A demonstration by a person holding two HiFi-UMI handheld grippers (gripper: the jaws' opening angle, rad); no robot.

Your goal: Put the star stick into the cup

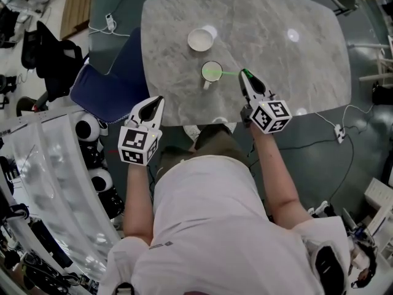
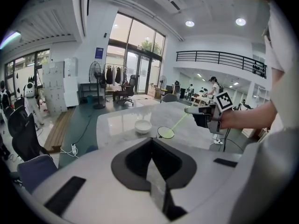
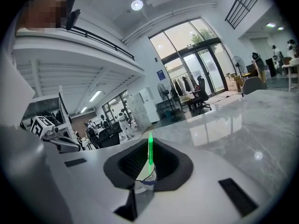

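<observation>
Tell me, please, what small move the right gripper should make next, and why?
Probably open the right gripper and let go. It pinches the star stick by one end, and the stick already slants down with its far end in the mouth of the cup, so releasing should drop it in.

This is a robotics lab set in an open office hall. Beyond the marble table point(image 1: 295, 72) are tall glass doors point(image 2: 135, 55), a floor fan point(image 2: 96, 76) and office chairs point(image 2: 125, 87). A railed mezzanine point(image 2: 219, 57) overlooks the table, and a white humanoid robot point(image 2: 29, 94) stands to its left.
</observation>
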